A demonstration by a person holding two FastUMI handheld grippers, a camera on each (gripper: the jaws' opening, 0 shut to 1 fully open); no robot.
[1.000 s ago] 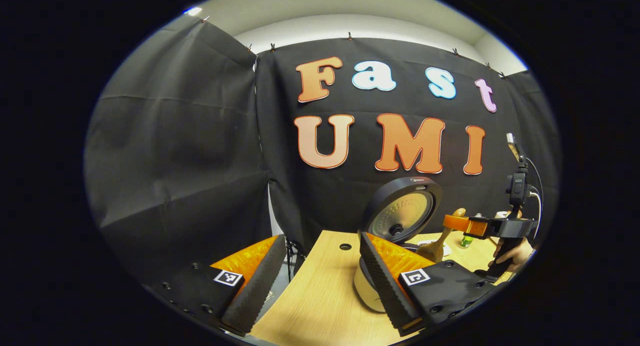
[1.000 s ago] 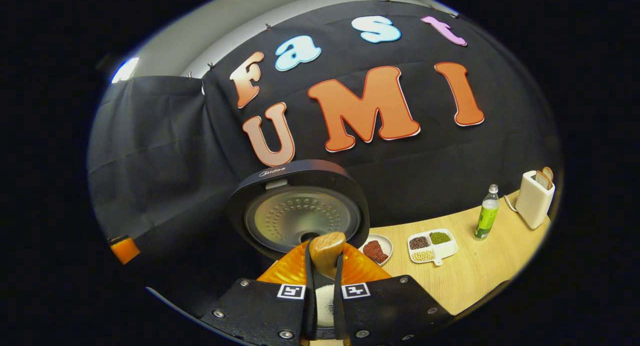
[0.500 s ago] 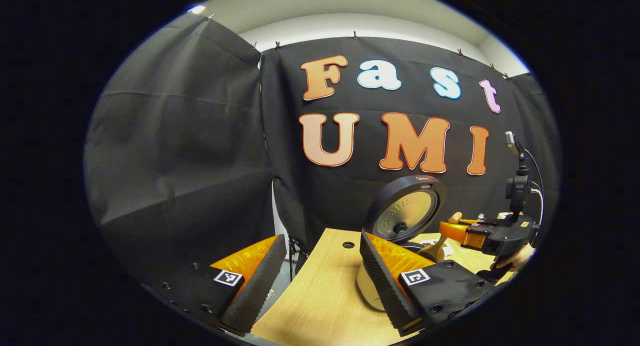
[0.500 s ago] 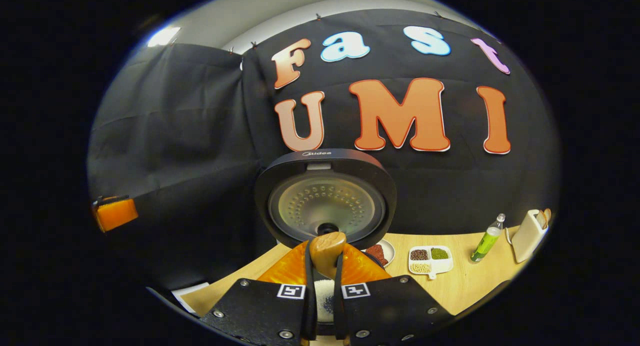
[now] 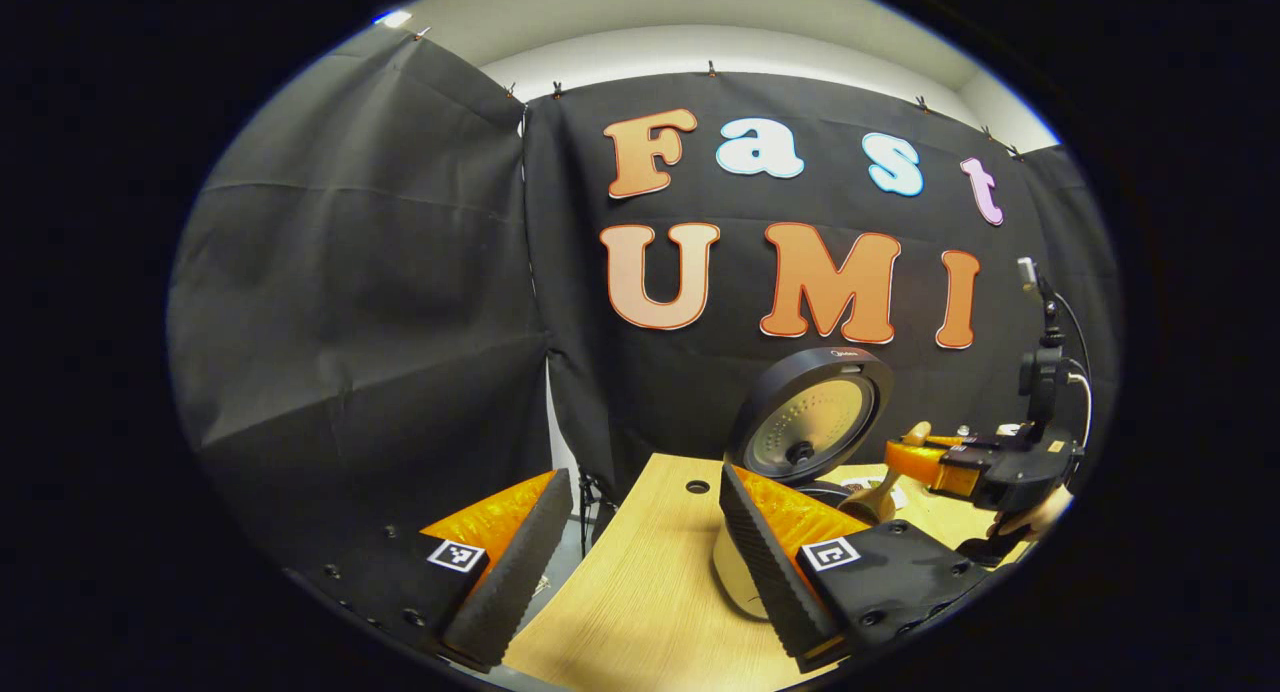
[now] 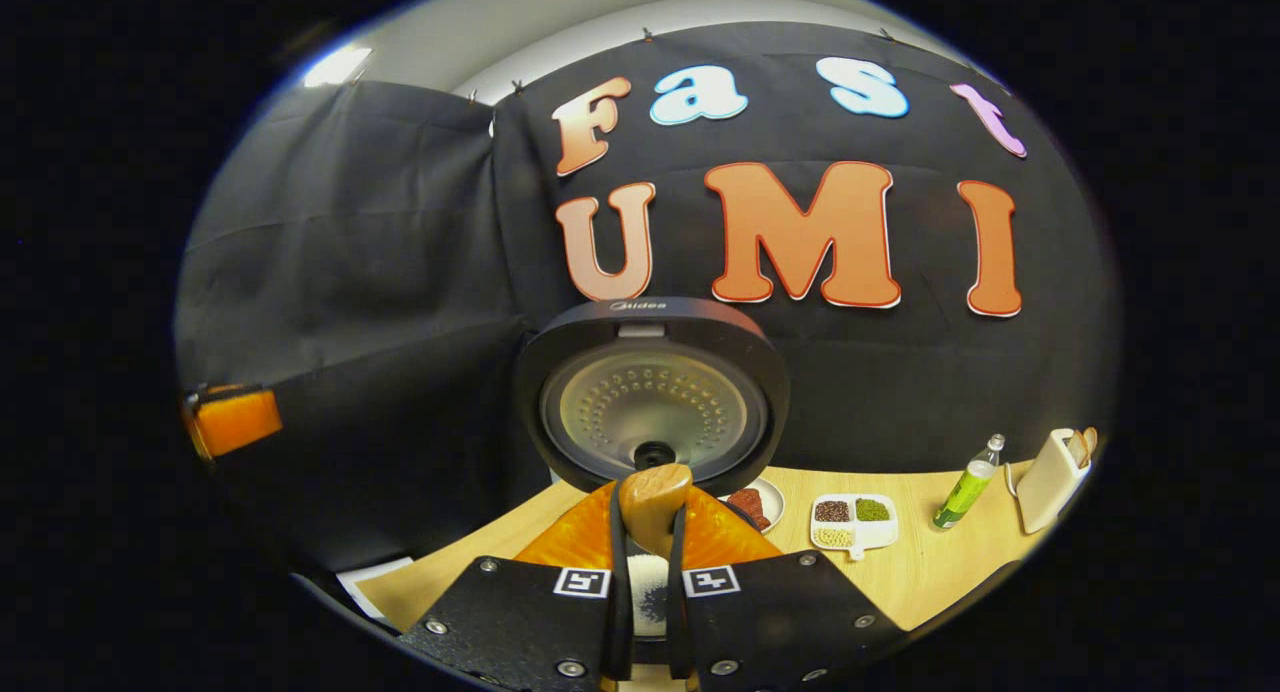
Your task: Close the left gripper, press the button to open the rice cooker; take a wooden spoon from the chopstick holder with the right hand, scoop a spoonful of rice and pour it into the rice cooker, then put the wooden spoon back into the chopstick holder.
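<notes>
The rice cooker (image 6: 655, 392) stands on the wooden table (image 6: 930, 572) with its dark round lid upright and open. My right gripper (image 6: 648, 532) is shut on the wooden spoon (image 6: 652, 492), right in front of the lid. White grains (image 6: 650, 597) show low between its fingers; I cannot tell whether they lie in the spoon or in the pot. In the left gripper view, the cooker (image 5: 812, 417) is at centre right. A hand holds the right gripper (image 5: 905, 462) beside it, and the spoon (image 5: 872, 500) slants down over the pot. My left gripper (image 5: 640, 562) is open, empty, and near the cooker's cream body.
Behind the cooker to the right are a small dish of red bits (image 6: 755, 502), a divided white tray of beans (image 6: 850, 522), a green bottle (image 6: 965, 482) and a white toaster (image 6: 1048, 477). A sheet of paper (image 6: 375, 577) lies at the table's near left corner.
The right gripper view has levelled out, and the cooker lid now sits centred and larger. In the left gripper view the right gripper and spoon sank slightly. The left gripper barely moved.
</notes>
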